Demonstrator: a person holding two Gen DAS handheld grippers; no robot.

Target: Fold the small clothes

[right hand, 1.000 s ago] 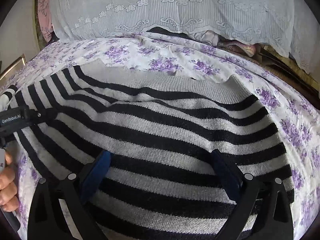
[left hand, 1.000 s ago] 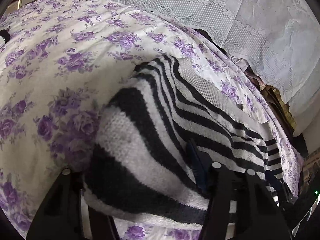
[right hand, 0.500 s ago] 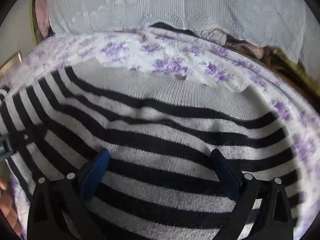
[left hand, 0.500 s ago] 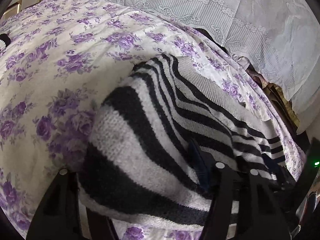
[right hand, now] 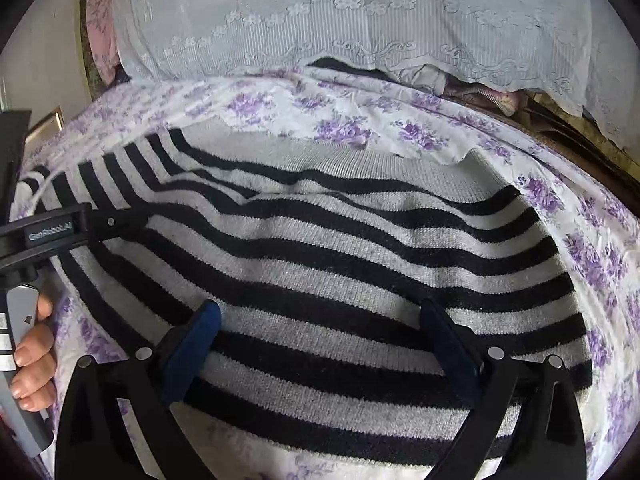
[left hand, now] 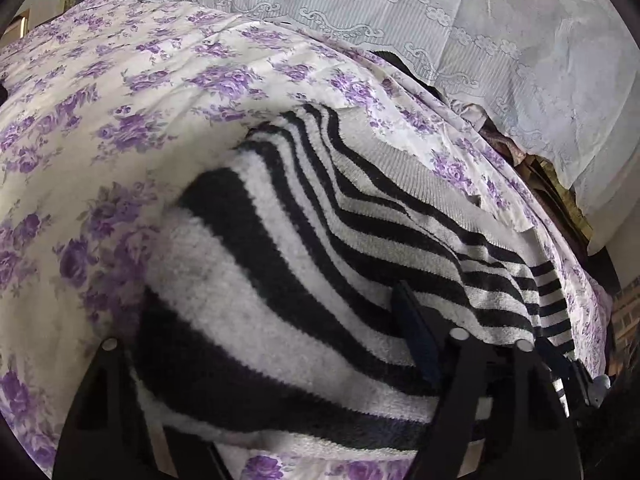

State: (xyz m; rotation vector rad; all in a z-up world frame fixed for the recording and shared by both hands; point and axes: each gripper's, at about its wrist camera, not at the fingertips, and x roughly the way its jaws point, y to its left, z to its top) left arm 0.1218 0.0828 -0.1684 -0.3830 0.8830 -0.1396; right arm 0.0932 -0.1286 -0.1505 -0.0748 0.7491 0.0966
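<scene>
Floral purple bedsheet (left hand: 120, 92) fills the upper left of the left wrist view, with a lace curtain (left hand: 460, 20) across the top. My left claw (left hand: 272, 364) sits low centre with its jaws spread wide, and the striped sweater (left hand: 280, 264) is bunched between them. Only the right finger (left hand: 416, 332) shows, pressed into the knit; the left one is hidden, so I can't tell whether I have a firm hold. Risk: the thick, soft knit could slip out if I lift, or I could catch the sheet along with it.

Right wrist view: sweater (right hand: 340, 248) lies spread across the middle on the sheet (right hand: 580, 248). My right claw (right hand: 320, 344) is wide open, pads resting on the fabric and gripping nothing. Left claw's body (right hand: 52, 236) and my hand (right hand: 34, 356) sit at left edge. Risk: closing here pinches only a shallow ridge mid-panel, so the fold would skew. The two tools could also collide.
</scene>
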